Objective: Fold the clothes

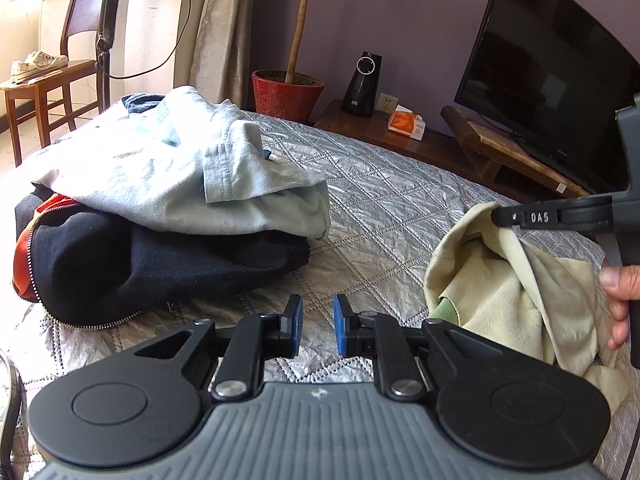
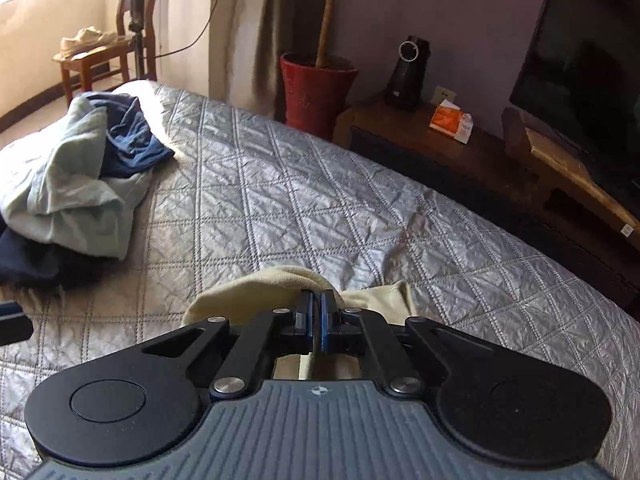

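My right gripper (image 2: pixel 318 300) is shut on a pale yellow-green garment (image 2: pixel 256 292) and holds it bunched above the quilted bed. In the left wrist view the same gripper (image 1: pixel 504 216) comes in from the right, with the garment (image 1: pixel 500 280) hanging from its tip in loose folds. My left gripper (image 1: pixel 317 312) is open and empty, low over the quilt, to the left of the hanging garment. A pile of clothes lies on the bed's left: a light blue shirt (image 1: pixel 168 172) on a dark navy zip jacket (image 1: pixel 160 264).
The silver quilted bedspread (image 2: pixel 320 200) covers the bed. Beyond its far edge stand a red plant pot (image 1: pixel 286 94), a low wooden TV stand (image 1: pixel 460 148) with a black speaker (image 1: pixel 366 84) and a TV (image 1: pixel 560 68). A wooden chair (image 1: pixel 40 84) with shoes stands far left.
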`<state>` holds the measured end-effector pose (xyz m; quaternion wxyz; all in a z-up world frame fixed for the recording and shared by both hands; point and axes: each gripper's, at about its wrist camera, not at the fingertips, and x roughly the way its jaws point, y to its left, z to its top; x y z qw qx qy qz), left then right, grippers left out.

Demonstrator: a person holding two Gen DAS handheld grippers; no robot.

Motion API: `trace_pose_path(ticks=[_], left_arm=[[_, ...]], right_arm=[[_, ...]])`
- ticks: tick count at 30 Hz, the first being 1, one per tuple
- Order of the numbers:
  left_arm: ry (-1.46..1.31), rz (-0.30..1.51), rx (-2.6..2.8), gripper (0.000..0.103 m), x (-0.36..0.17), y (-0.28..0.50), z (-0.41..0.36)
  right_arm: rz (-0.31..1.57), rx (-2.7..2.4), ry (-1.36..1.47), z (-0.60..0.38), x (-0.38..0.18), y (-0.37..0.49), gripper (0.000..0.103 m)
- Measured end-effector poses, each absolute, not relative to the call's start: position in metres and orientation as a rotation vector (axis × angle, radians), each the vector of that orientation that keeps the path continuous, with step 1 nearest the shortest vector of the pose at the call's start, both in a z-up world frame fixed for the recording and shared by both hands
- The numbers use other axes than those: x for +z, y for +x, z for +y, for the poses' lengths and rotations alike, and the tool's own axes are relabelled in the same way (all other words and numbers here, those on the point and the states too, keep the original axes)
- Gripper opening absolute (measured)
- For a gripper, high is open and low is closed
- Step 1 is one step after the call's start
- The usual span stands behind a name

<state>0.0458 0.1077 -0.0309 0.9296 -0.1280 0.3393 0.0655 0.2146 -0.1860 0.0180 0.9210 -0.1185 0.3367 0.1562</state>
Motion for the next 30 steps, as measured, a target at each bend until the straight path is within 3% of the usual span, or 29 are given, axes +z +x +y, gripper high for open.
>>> trace_pose_path(ticks=[4,7,8,10,12,17,20,23,25,26,27,30], left_arm=[[-0.26,0.695,0.131,0.014,-0.031,0.045,0.106],[-0.265,0.697,0.133,0.014,-0.031,0.045,0.108],[-0.266,0.697,0.133,0.014,-0.032,0.045,0.108],[-0.267,0.697,0.129,0.014,-0.031,0.045,0.108],[-0.267,0.699,0.117,0.014,-0.032,0.045,0.107],[-0.238,0.698,0.086,0.014,-0.032,0.045,0.098],[-0.221,0.7,0.081,0.014,-0.033,0.046,0.095],[-0.226,0.71,0.079,0.014,-0.035,0.047,0.093],[-0.214,0.713,0.075,0.014,-0.036,0.047,0.09],[-0.207,0.714,0.073,0.014,-0.037,0.047,0.088],[-0.2,0.715,0.071,0.014,-0.037,0.047,0.087],[-0.192,0.716,0.069,0.014,-0.038,0.048,0.084]], right_arm=[[0.499,0.071,-0.06,-0.241,0.065,0.224,0.005],[0.481,0.05,-0.218,-0.254,0.065,0.214,0.027],[0.48,0.017,-0.229,-0.264,0.063,0.208,0.042],[0.578,0.044,-0.079,-0.302,0.057,0.201,0.057],[0.675,0.09,0.054,-0.338,0.041,0.186,0.059],[0.902,0.102,-0.005,-0.369,-0.023,0.139,0.063],[0.935,0.181,0.029,-0.367,-0.043,0.108,0.064],[0.966,0.223,-0.018,-0.357,-0.056,0.091,0.08],[0.964,0.223,-0.079,-0.347,-0.059,0.085,0.073],[0.948,0.239,-0.077,-0.344,-0.057,0.082,0.046],[0.962,0.251,-0.054,-0.342,-0.055,0.077,0.011],[1.051,0.395,0.002,-0.326,-0.048,0.06,0.009]])
